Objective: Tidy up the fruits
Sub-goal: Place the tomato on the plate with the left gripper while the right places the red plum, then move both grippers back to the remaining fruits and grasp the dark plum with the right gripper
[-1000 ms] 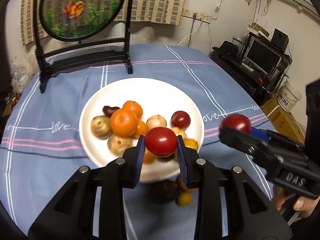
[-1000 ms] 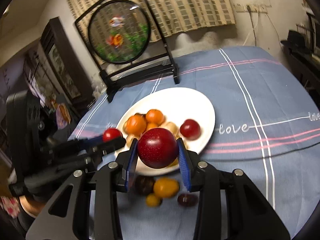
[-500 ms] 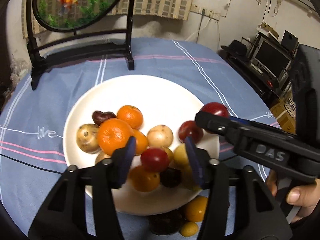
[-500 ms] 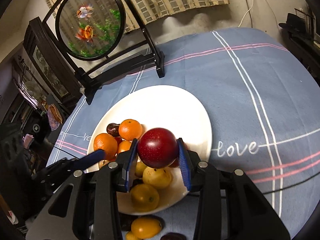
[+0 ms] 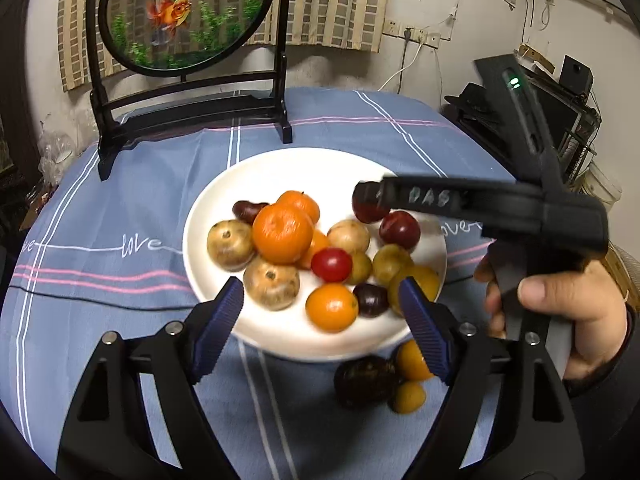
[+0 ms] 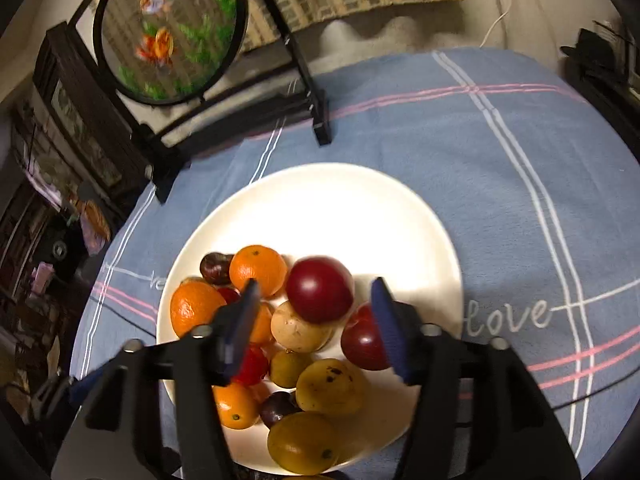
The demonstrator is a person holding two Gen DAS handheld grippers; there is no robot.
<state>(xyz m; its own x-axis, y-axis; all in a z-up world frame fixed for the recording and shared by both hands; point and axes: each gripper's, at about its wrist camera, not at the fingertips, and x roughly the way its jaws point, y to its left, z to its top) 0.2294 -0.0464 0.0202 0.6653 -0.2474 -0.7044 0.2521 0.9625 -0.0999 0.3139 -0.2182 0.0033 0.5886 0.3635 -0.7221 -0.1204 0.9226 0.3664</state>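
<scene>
A white plate (image 5: 276, 172) (image 6: 340, 208) on the blue tablecloth holds a heap of oranges, brownish fruits, yellow fruits and dark red plums. My left gripper (image 5: 322, 312) is open and empty over the plate's near rim; a small red fruit (image 5: 331, 265) lies on the heap beyond it. My right gripper (image 6: 314, 320) is open above the heap, and a dark red plum (image 6: 319, 289) lies between its spread jaws on the other fruit. In the left wrist view the right gripper (image 5: 372, 196) reaches over the plate from the right.
Three fruits lie on the cloth just off the plate's near edge: a dark one (image 5: 366, 378), an orange one (image 5: 412, 360) and a small yellow one (image 5: 408, 397). A black stand with a round goldfish panel (image 5: 184, 12) stands behind the plate.
Both grippers have opened. The left let go of the small red fruit onto the heap and pulled back. The right moved over the plate and released the dark red plum.
</scene>
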